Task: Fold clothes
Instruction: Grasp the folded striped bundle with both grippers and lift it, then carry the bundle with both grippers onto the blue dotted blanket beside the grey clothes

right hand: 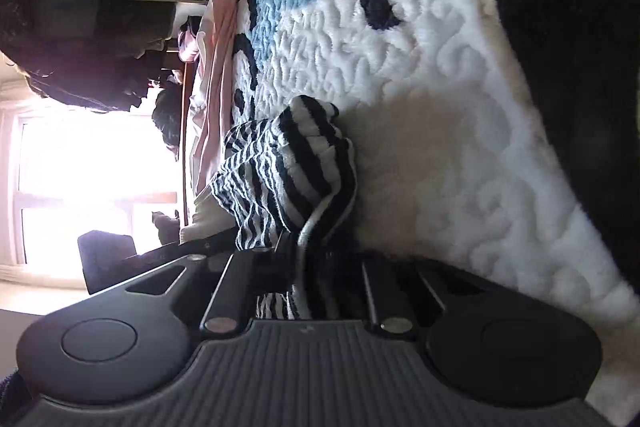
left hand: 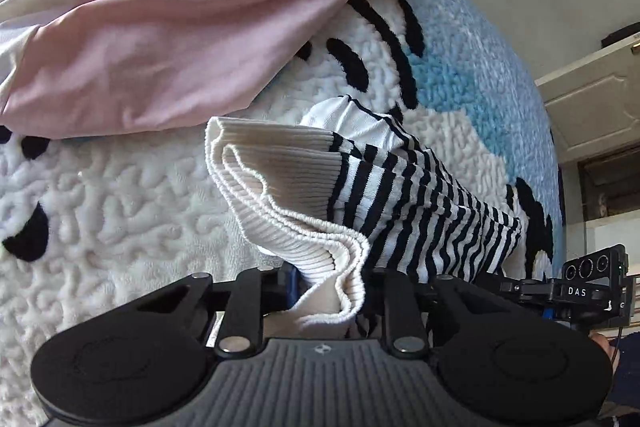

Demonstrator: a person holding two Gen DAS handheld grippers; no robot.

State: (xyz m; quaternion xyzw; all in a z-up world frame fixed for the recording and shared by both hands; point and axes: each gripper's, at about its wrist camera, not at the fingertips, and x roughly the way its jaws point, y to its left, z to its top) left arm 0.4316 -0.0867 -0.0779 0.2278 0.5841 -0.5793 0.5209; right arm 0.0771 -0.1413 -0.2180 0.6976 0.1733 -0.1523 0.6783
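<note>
A black-and-white striped knit garment point(left hand: 420, 203) with a white ribbed hem point(left hand: 280, 195) lies bunched on a fluffy blanket. My left gripper point(left hand: 332, 287) is shut on the ribbed hem, which spills between its jaws. The garment also shows in the right wrist view point(right hand: 280, 171), rolled sideways. My right gripper point(right hand: 316, 267) is shut on the striped fabric at its other end. The right gripper's body point(left hand: 588, 291) shows at the right edge of the left wrist view.
A pink and white garment point(left hand: 160, 27) lies crumpled on the blanket beyond the striped one. The blanket point(left hand: 100, 195) is white, blue and black plush. A cabinet point(left hand: 592, 107) stands right. A bright window point(right hand: 80, 167) and dark hanging clothes point(right hand: 80, 19) show in the right view.
</note>
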